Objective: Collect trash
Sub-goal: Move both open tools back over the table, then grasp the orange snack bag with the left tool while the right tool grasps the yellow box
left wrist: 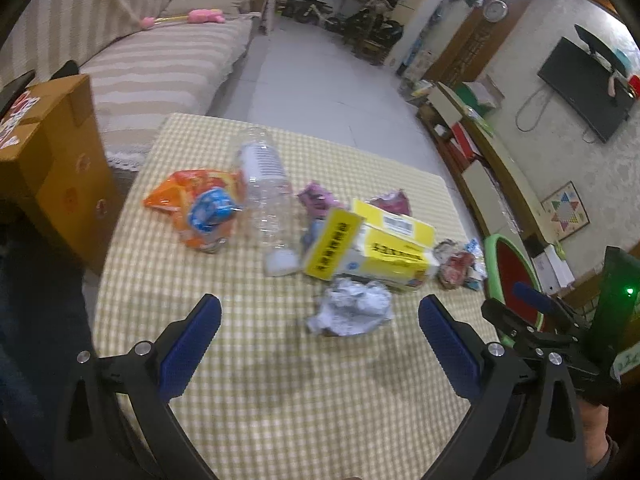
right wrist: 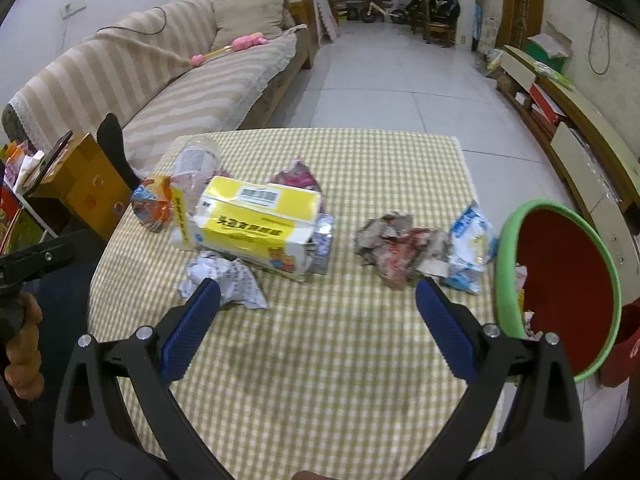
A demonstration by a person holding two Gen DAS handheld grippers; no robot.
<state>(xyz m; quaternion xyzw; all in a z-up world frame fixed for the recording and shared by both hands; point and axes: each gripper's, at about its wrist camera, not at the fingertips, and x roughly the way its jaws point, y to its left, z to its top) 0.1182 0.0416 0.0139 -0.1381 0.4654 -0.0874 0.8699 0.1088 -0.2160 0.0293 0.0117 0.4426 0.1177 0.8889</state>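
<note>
Hovering: I hold both grippers above the checked worktop [right wrist: 360, 360], jaws wide and empty.
Left gripper [left wrist: 320, 316]: lined up on the crumpled paper ball [left wrist: 350, 310].
Right gripper [right wrist: 318, 294]: between that ball and the crushed wrappers [right wrist: 400, 246].
Trash: scattered across the worktop; yellow carton [right wrist: 260, 224], clear bottle [left wrist: 266, 192].
Bin [right wrist: 560, 280]: at the right edge.
Advice: I'd lower squarely, straddle the paper, then close gently.

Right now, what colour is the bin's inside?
Red, with a green rim; the bin shows best in the right wrist view.

A home living room, apparently: striped sofa [right wrist: 172, 80], wall-mounted TV [left wrist: 584, 88], low cabinet [right wrist: 568, 120], checked-cloth table [right wrist: 340, 340].
</note>
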